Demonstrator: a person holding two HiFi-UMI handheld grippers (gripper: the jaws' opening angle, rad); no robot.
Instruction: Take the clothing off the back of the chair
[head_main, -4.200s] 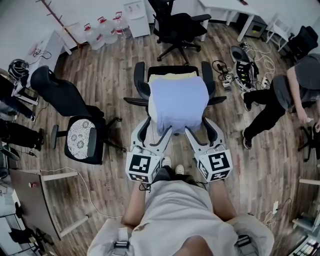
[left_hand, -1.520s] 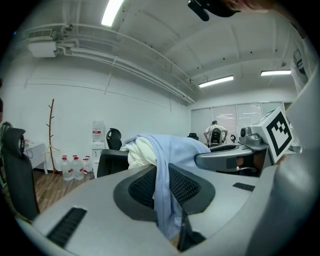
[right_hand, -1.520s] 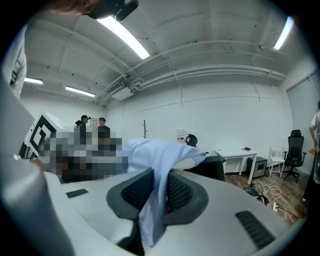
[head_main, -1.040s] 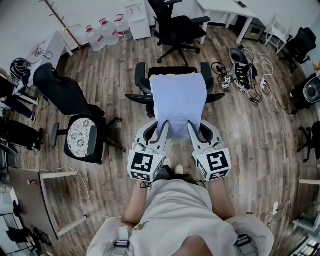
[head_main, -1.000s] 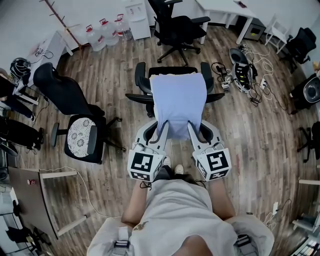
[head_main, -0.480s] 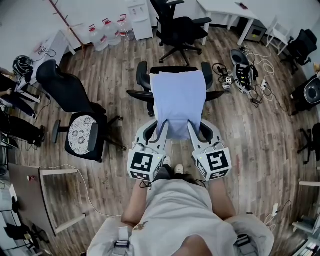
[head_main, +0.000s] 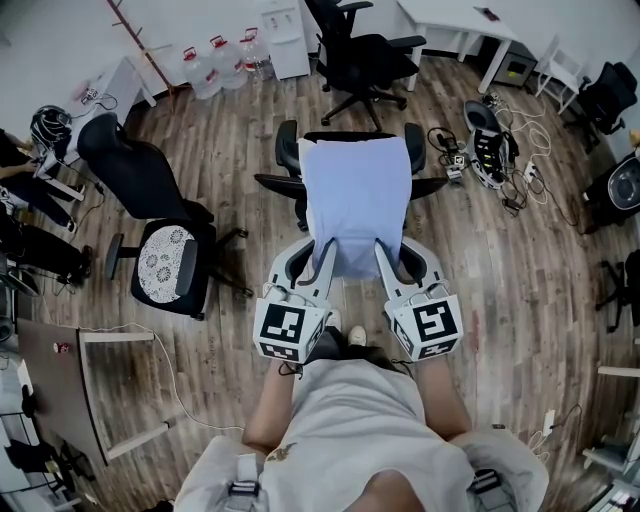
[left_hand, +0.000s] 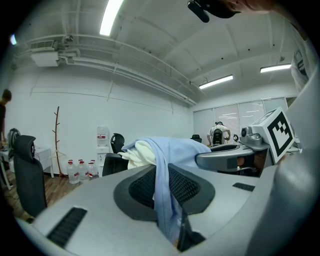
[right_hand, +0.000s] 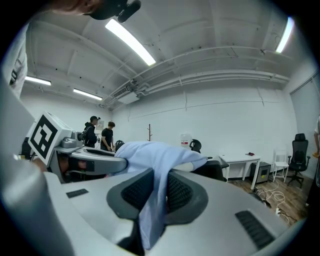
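A light blue garment (head_main: 357, 200) lies draped over the back of a black office chair (head_main: 287, 148) in front of me. Its near edge stretches toward me, pulled taut at two corners. My left gripper (head_main: 322, 258) is shut on the left corner, and the left gripper view shows the blue cloth (left_hand: 165, 200) pinched between the jaws. My right gripper (head_main: 385, 258) is shut on the right corner, with the cloth (right_hand: 152, 205) hanging out of its jaws. A cream garment (left_hand: 137, 152) shows under the blue one on the chair.
A black chair with a patterned cushion (head_main: 160, 262) stands to the left, another black chair (head_main: 360, 45) behind. Water bottles (head_main: 225, 60) line the back wall. Cables and gear (head_main: 488, 140) lie on the floor at right. Two people (right_hand: 100, 135) stand far off.
Both grippers keep their hold on the blue garment and have drawn it slightly back and up. The cream garment seen at the chair top earliest is now covered in the head view.
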